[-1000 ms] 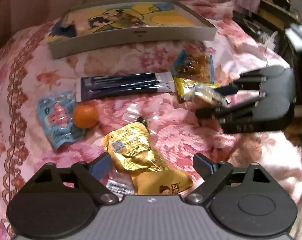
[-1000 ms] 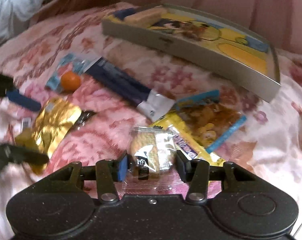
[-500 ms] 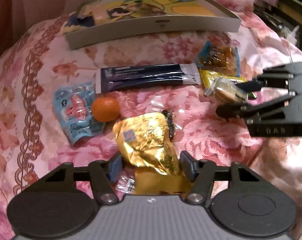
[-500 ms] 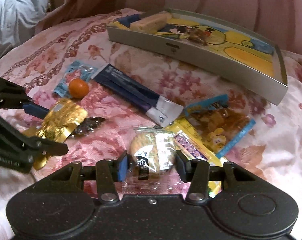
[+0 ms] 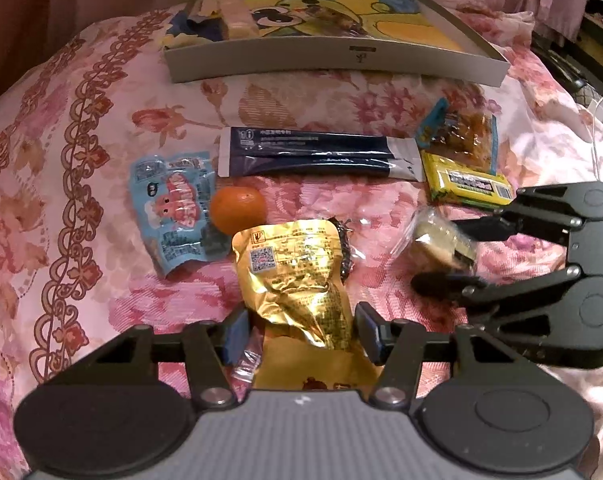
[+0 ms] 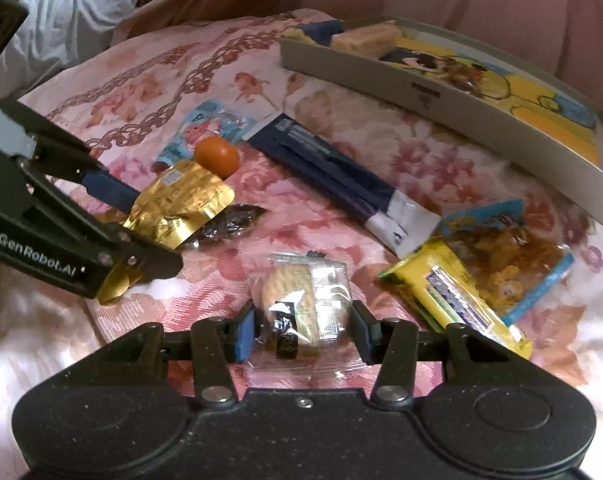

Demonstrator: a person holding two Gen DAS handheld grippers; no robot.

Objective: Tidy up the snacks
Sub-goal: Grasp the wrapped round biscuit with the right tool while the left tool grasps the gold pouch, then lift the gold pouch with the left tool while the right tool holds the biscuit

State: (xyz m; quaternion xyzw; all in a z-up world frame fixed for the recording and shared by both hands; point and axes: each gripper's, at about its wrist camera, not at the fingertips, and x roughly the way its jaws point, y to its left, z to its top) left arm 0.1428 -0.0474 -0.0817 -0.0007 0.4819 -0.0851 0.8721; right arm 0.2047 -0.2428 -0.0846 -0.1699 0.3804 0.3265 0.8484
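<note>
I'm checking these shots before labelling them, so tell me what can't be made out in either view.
- Left wrist view: the lower end of the gold foil pouch is hidden behind the left gripper body.
- Left wrist view: the clear-wrapped biscuit in the right gripper is motion-blurred.
- Both views: the print on the long dark blue sachet is too small to read.
- Right wrist view: the grey cartoon-printed tray interior is partly hidden by its near wall.

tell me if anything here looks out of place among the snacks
The orange fruit is the only unwrapped item; it rests partly on the light blue packet. A dark crumpled wrapper is tucked under the gold pouch. Nothing looks spilled.
</note>
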